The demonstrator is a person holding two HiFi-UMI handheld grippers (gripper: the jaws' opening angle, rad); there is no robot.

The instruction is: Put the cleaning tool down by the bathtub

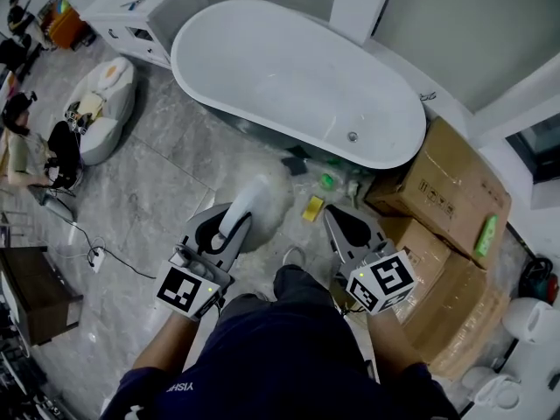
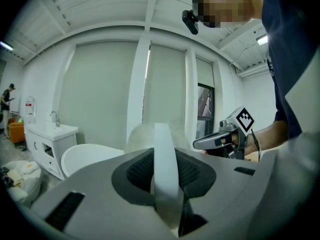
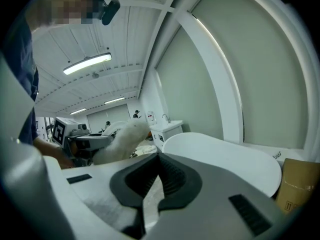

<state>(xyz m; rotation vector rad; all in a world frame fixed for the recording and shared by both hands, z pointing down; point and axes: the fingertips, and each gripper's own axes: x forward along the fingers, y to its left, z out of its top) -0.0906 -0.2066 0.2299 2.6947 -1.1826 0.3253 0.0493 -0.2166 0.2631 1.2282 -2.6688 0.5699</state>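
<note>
The cleaning tool is a fluffy white duster on a flat white handle. My left gripper is shut on that handle, with the fluffy head pointing toward the bathtub. In the left gripper view the handle stands upright between the pads and the fluff shows behind it. The white oval tub stands empty on the floor ahead. My right gripper hovers to the right of the tool, jaws shut with nothing in them. From the right gripper view the duster shows at the left, the tub at the right.
Cardboard boxes are stacked right of the tub, with a green bottle on one. A yellow sponge and small green items lie on the floor by the tub's near end. A white vanity, a cushion and a power strip are at the left.
</note>
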